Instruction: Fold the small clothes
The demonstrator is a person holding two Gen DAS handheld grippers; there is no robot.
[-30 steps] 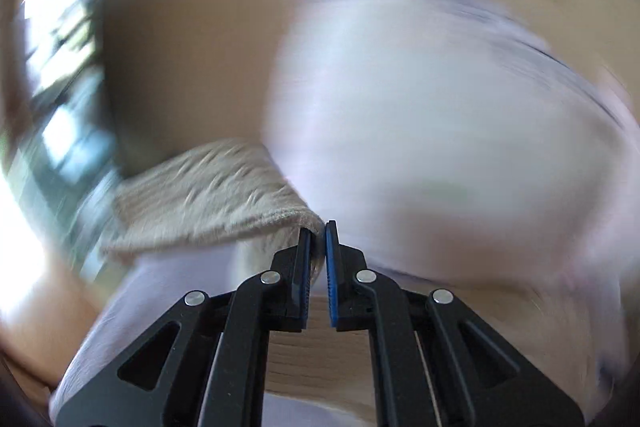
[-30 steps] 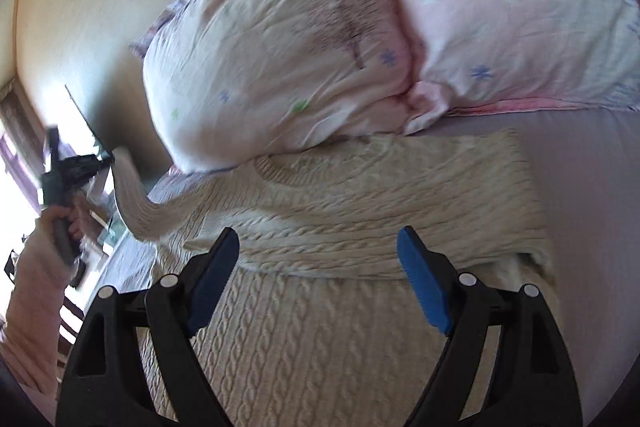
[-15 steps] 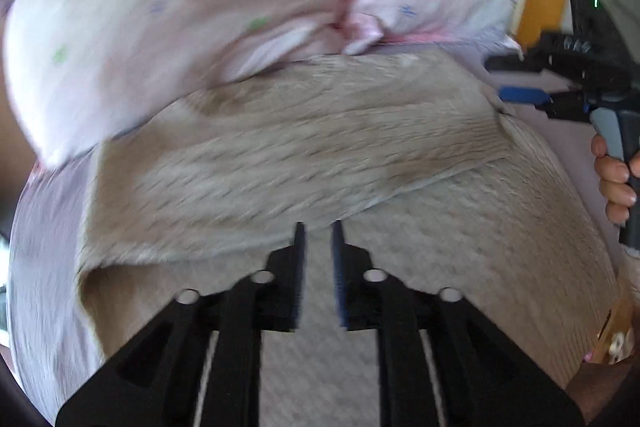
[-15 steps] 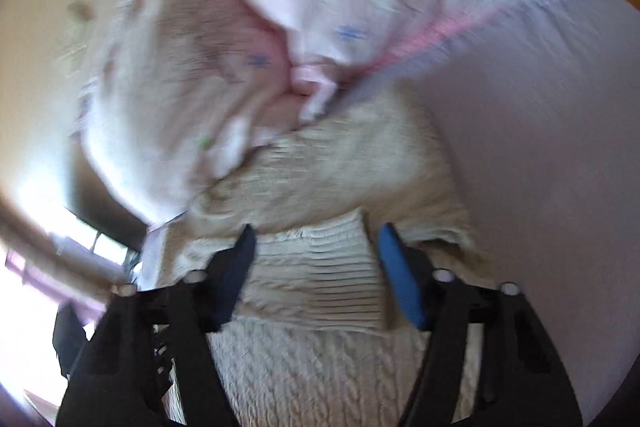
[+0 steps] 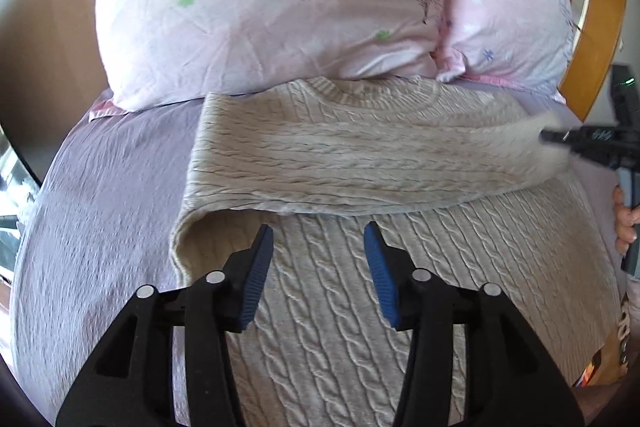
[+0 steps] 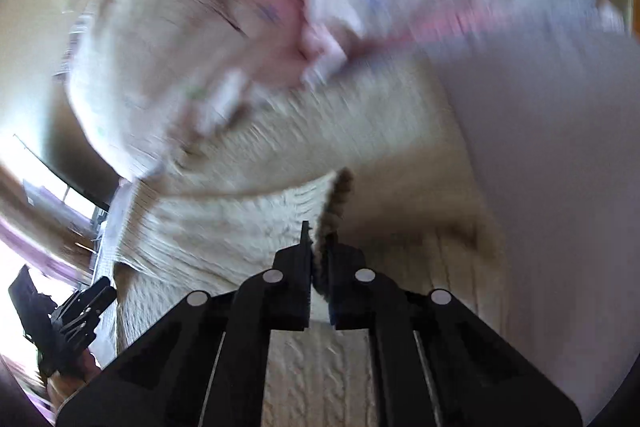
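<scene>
A cream cable-knit sweater (image 5: 340, 287) lies on the bed with its collar toward the pillows. One sleeve (image 5: 360, 163) is folded across the chest. My left gripper (image 5: 319, 267) is open and empty just above the sweater's body, near the folded left shoulder. My right gripper (image 6: 319, 255) is shut on the ribbed cuff (image 6: 336, 203) of a sleeve and holds it raised above the sweater (image 6: 320, 367); the right wrist view is blurred. In the left wrist view the right gripper (image 5: 560, 138) shows at the far right, with the sleeve end in it.
Two pink floral pillows (image 5: 280, 7) lean at the head of the bed behind the collar. A lilac sheet (image 5: 100, 207) covers the bed. A wooden headboard (image 5: 604, 7) curves at the right. A wall (image 6: 40, 7) and a window (image 6: 24, 167) lie to the left.
My left gripper let go of the sleeve, which now lies across the chest, and opened wide. My right gripper closed on the other sleeve's cuff and lifted it.
</scene>
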